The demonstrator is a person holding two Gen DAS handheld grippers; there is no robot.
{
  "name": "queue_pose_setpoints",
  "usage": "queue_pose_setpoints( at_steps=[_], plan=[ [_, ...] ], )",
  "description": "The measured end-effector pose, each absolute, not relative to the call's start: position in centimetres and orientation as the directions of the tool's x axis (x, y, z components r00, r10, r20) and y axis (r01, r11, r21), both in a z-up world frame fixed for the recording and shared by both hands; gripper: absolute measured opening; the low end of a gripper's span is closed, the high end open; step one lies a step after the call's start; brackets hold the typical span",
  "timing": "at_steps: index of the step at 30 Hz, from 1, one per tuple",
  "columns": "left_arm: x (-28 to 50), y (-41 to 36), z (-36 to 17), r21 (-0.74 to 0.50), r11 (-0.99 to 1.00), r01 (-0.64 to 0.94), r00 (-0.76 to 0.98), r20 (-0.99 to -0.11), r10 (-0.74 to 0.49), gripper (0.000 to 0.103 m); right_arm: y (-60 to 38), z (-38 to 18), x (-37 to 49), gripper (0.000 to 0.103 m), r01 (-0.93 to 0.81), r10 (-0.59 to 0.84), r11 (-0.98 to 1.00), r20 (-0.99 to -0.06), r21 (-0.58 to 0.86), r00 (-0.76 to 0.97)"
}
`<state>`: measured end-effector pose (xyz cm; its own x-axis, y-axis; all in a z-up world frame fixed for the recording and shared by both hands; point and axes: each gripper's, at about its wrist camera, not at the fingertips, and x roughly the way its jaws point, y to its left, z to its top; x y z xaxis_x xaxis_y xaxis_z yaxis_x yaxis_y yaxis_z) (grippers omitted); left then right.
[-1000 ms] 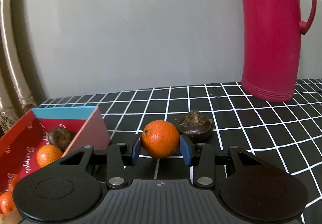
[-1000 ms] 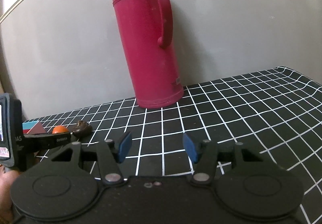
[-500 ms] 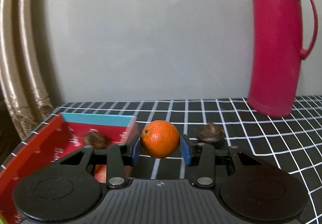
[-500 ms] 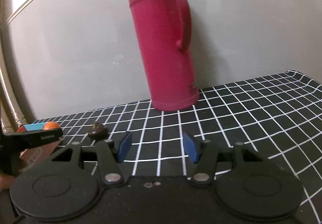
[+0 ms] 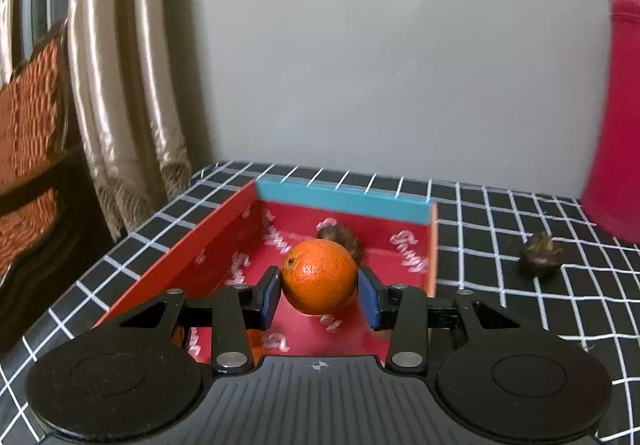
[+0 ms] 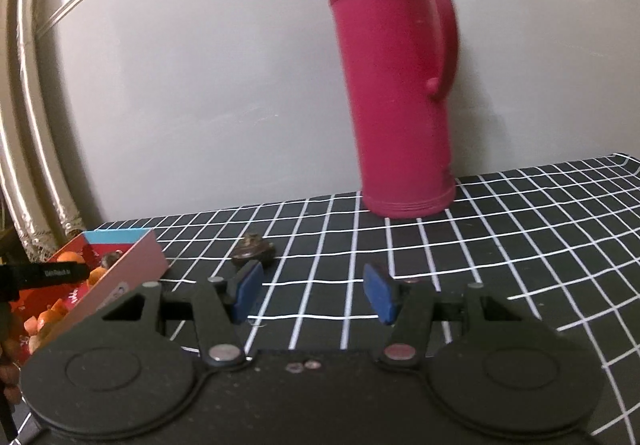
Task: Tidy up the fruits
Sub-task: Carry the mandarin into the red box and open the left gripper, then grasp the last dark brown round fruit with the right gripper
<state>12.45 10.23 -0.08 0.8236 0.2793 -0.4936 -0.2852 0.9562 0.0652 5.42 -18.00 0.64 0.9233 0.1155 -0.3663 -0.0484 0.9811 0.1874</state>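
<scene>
My left gripper [image 5: 319, 291] is shut on an orange tangerine [image 5: 319, 276] and holds it above the red box [image 5: 224, 241] with the blue far wall. A dark brown fruit [image 5: 344, 237] lies inside the box behind the tangerine. Another dark brown fruit [image 5: 540, 254] sits on the checked cloth right of the box. In the right wrist view my right gripper [image 6: 312, 297] is open with nothing between its blue pads, low over the cloth. The loose dark fruit [image 6: 253, 246] lies just beyond its left pad. The box [image 6: 132, 265] with several tangerines is at the left.
A tall pink thermos [image 6: 396, 85] stands at the back by the grey wall, also at the right edge as the thermos [image 5: 620, 105]. The black cloth with a white grid [image 6: 500, 245] covers the table. Curtains [image 5: 120, 85] hang past the table's left edge.
My left gripper carried the tangerine leftward from beside the loose dark fruit to above the box. The right gripper view shifted left, so the thermos now sits further right and the box shows.
</scene>
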Motion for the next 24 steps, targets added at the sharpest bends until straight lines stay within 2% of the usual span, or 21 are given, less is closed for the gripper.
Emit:
queue_pose_setpoints(
  at_steps=[16,21,24],
  plan=[
    [10.6,12.4,-0.1,0.058,0.952,-0.301,0.814,-0.504,0.288,0.042,-11.8,0.5,8.0,0.056,-0.139,0.197,0.976,-0.395,0.169,0.897],
    [9.8,13.2,0.2,0.048,0.948,-0.314,0.820,-0.490,0.296,0.055,-10.5,0.6,8.7,0.060,-0.155,0.210,0.974,-0.397,0.165,0.893],
    [9.1,13.8,0.4,0.036,0.946,-0.324,0.824,-0.480,0.300,0.056,-9.8,0.4,9.1,0.063,-0.161,0.211,0.975,-0.399,0.156,0.892]
  ],
)
